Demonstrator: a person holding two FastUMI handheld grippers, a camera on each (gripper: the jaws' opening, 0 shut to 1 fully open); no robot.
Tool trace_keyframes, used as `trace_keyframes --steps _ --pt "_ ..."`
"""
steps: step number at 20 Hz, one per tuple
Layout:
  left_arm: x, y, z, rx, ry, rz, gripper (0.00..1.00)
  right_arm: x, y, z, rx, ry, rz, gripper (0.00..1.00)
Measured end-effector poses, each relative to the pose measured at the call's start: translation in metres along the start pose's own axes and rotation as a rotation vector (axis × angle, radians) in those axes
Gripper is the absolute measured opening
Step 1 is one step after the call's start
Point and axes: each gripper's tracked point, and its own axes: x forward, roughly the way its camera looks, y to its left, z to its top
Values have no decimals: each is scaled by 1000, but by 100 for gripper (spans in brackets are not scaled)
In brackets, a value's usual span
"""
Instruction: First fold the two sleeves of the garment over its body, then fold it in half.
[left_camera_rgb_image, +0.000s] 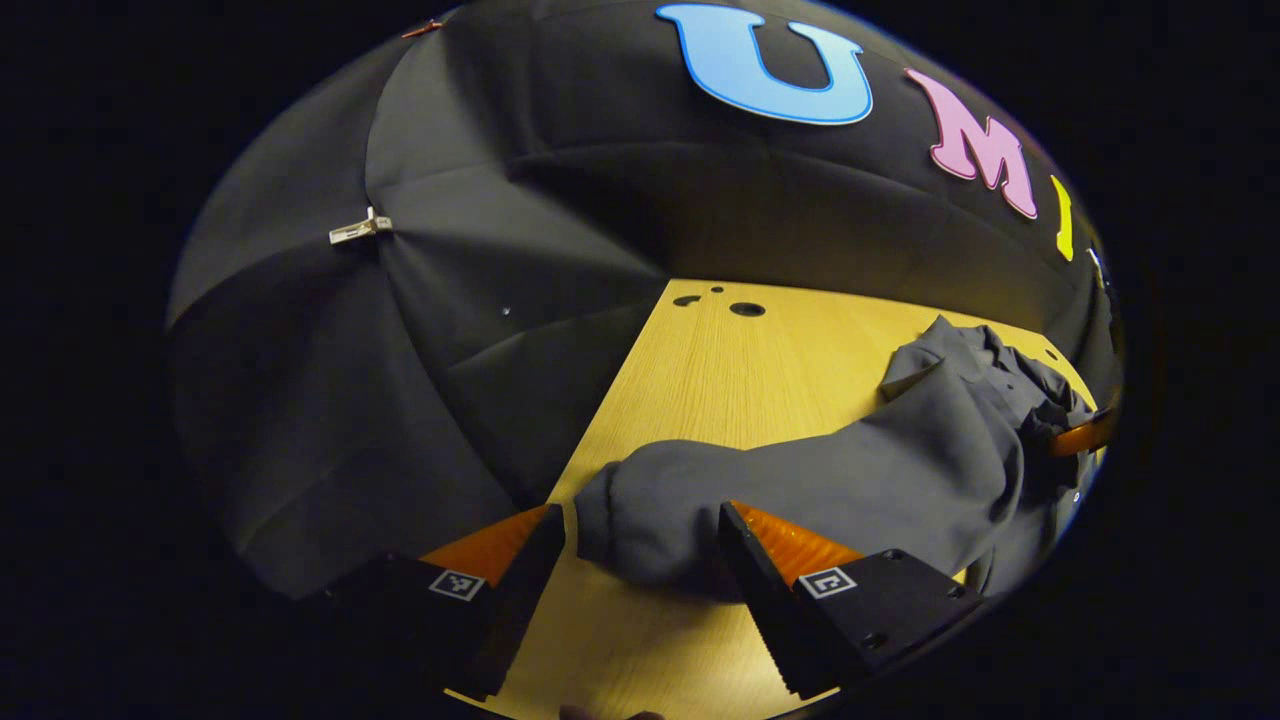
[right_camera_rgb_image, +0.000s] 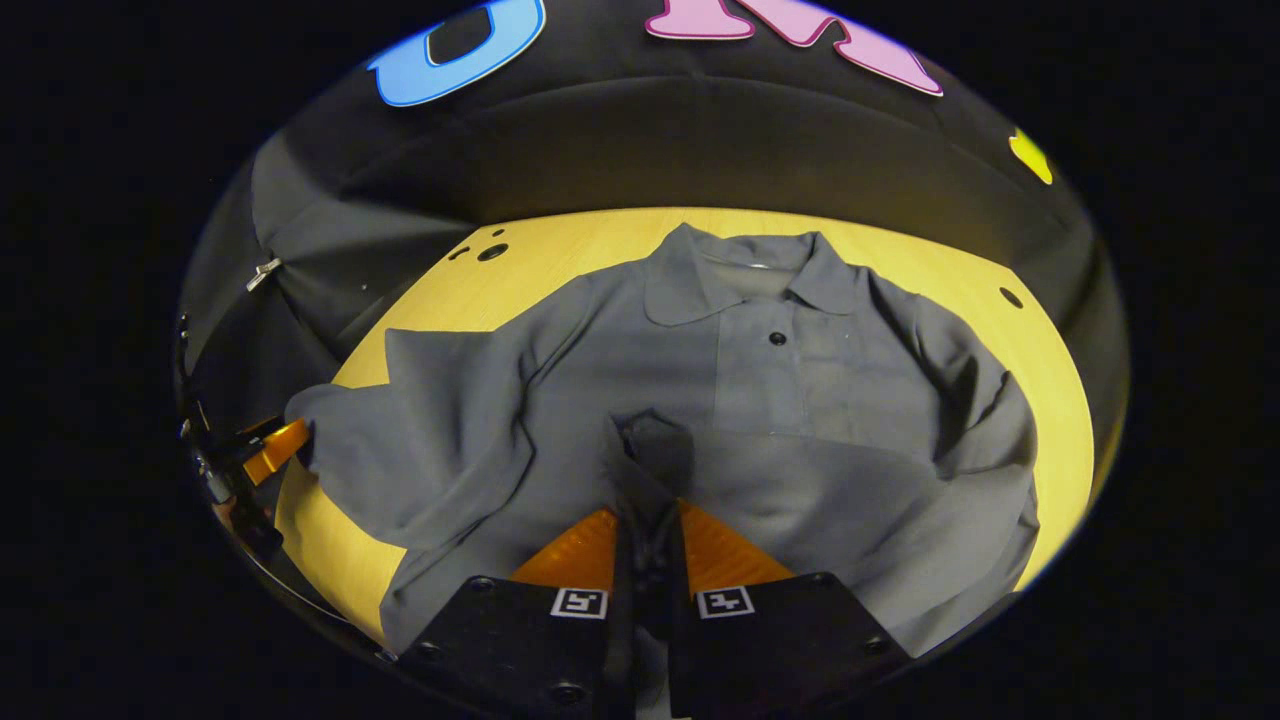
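Note:
A grey collared shirt (right_camera_rgb_image: 760, 400) lies face up on the yellow table (right_camera_rgb_image: 1050, 380), collar at the far side. In the right gripper view, my right gripper (right_camera_rgb_image: 646, 530) is shut on a sleeve cuff (right_camera_rgb_image: 650, 445), held over the middle of the shirt's body, with that sleeve coming in from the right. The other sleeve (right_camera_rgb_image: 400, 440) stretches out to the left, where the left gripper (right_camera_rgb_image: 272, 448) shows at its end. In the left gripper view, that sleeve's cuff (left_camera_rgb_image: 640, 515) lies on the table between the spread fingers of my left gripper (left_camera_rgb_image: 640, 560), which is open.
The table (left_camera_rgb_image: 720, 370) has small round holes near its far corners (left_camera_rgb_image: 746, 309) (right_camera_rgb_image: 1011, 297). Black cloth walls close in the back and left, with a metal clip (left_camera_rgb_image: 360, 230) on the seam. The table's left edge runs just beside the left gripper.

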Motion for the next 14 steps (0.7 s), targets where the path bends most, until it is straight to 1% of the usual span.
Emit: trace_keyframes --steps 1,3,4,5,6,7,8,9,11,12,13,14 --pt "4 -1 -3 -5 14 -4 98 0 3 -1 2 9 15 18" --pt "11 -2 -9 -8 37 -7 98 -2 10 -4 13 24 46 24" --pt "14 -3 -12 -4 45 -7 98 -3 16 -6 26 30 67 34" --pt "17 -4 -15 0 57 -9 98 -3 23 -6 42 32 95 39" --pt "19 -5 -17 5 64 -12 98 -6 33 -7 57 33 128 48" --pt "21 -6 -19 10 74 -17 98 -8 40 -7 66 34 155 49" --pt "23 -6 -22 12 84 -19 98 -11 48 -8 69 34 185 55" --pt "24 -7 -22 8 82 -22 98 -15 56 -8 73 34 214 58" --pt "25 -7 -25 -18 80 -32 99 -25 70 -7 86 27 265 60" --pt "26 -6 -24 -28 68 -29 99 -30 71 -6 87 21 275 64" --pt "27 -6 -24 -19 71 -26 100 -35 70 -5 87 14 280 65" --pt "28 -11 -26 -1 71 -45 100 -40 68 -5 90 5 278 52"
